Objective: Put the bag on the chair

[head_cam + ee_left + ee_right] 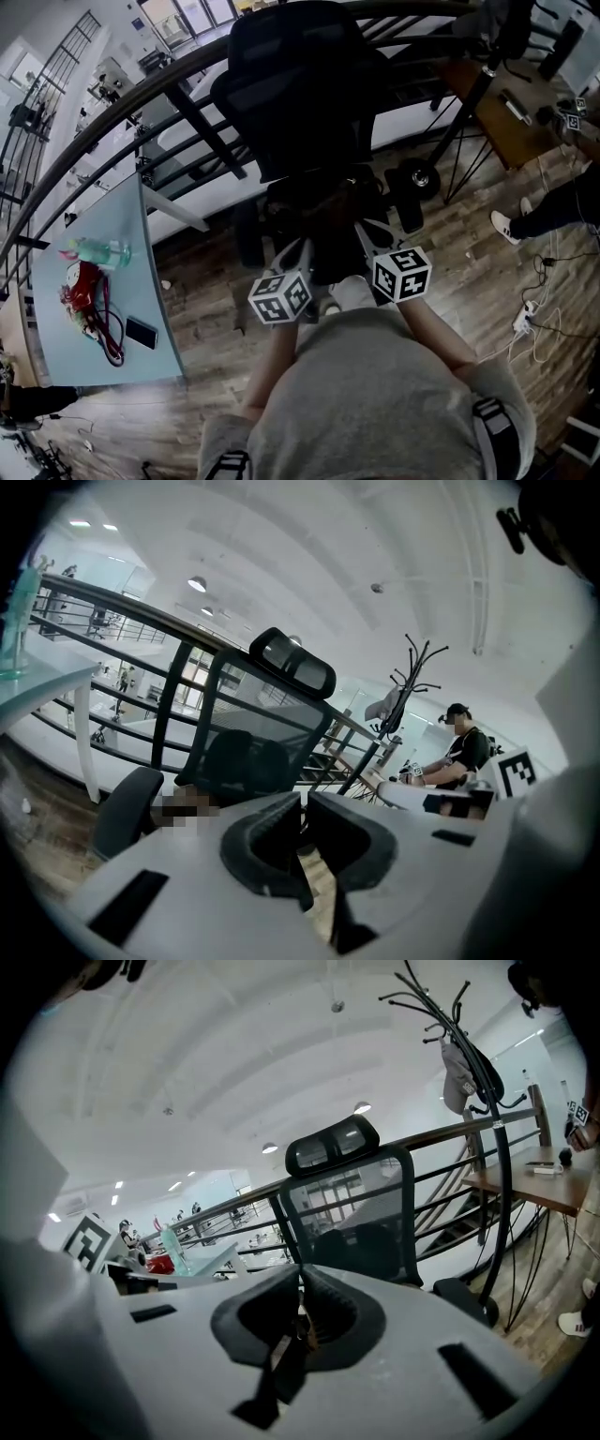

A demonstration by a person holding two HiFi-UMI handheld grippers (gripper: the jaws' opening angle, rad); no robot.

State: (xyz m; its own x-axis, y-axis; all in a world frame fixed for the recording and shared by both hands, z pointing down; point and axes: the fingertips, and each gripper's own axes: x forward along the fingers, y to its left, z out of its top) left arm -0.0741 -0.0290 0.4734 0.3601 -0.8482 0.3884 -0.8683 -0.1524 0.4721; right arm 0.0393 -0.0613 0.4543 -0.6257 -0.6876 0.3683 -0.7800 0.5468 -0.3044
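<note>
The black mesh office chair [300, 94] stands right in front of me. A dark soft bag [314, 211] sits on the chair's seat, up against its back. My left gripper [300, 246] and my right gripper [364, 231] are side by side just in front of the chair, near the bag. Behind the chair runs a dark metal railing [159, 89]. Left of the chair is a glass-topped table [75, 352]. A clear plastic bottle [98, 251], a red bundle [82, 286] and a flat black phone [141, 332] lie on it. Right of the chair, further back, is a brown wooden desk [511, 131].
</note>
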